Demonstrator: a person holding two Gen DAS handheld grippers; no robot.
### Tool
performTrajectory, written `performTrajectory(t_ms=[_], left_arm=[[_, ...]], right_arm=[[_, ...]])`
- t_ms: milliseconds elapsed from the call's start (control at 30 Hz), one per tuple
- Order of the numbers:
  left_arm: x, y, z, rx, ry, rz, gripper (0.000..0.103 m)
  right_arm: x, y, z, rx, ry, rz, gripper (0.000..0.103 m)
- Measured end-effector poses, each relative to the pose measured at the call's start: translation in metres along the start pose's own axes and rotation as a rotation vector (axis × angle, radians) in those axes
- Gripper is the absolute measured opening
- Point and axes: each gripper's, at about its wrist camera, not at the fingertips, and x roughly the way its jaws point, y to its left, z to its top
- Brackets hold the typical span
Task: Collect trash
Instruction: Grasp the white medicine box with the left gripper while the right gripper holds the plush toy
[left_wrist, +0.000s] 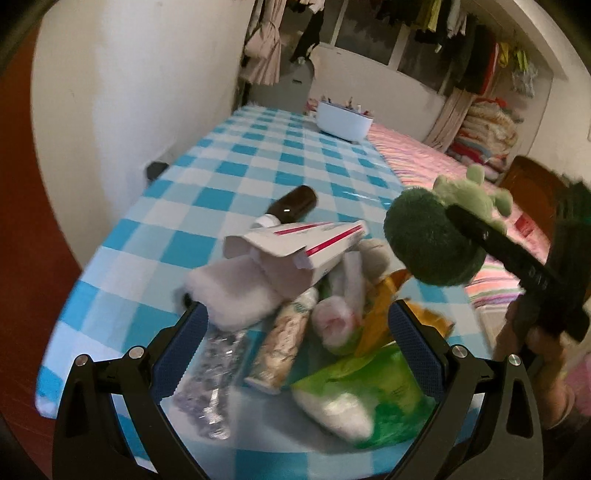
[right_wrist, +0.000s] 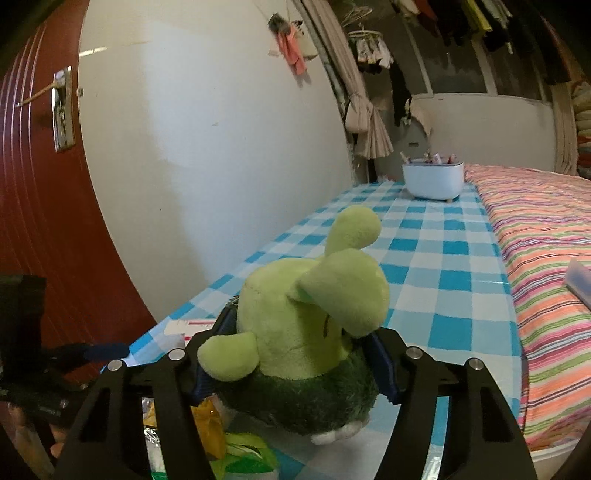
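A heap of trash lies at the near end of the blue-checked table: a white and red carton, a brown bottle, a white fluffy pad, a tube, a blister pack, a yellow wrapper and a green packet. My left gripper hangs open over the heap, its pads either side of the tube. My right gripper is shut on a green plush toy, held above the table. In the left wrist view the toy hangs right of the heap.
A white tub with small items in it stands at the table's far end. A bed with a striped cover runs along the table's right side. A white wall and a red door are on the left.
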Motion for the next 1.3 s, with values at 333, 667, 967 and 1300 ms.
performTrajectory(t_ms=[333, 667, 967, 1300], left_arm=[[0.029, 0.009, 0.023, -0.177, 0.094, -0.228, 0.096], [0.055, 0.016, 0.036, -0.287, 0.137, -0.344, 0.095], [0.075, 0.013, 0.043, -0.274, 0.159, -0.337, 0.095], [0.112, 0.001, 0.047, -0.216, 0.208, -0.263, 0.028]], right_arm=[[-0.014, -0.009, 0.002, 0.058, -0.027, 0.013, 0.064], [-0.019, -0.013, 0.004, 0.065, -0.043, 0.026, 0.065], [-0.023, -0.019, 0.006, 0.088, -0.054, 0.029, 0.065], [-0.035, -0.033, 0.006, 0.111, -0.068, -0.005, 0.065]])
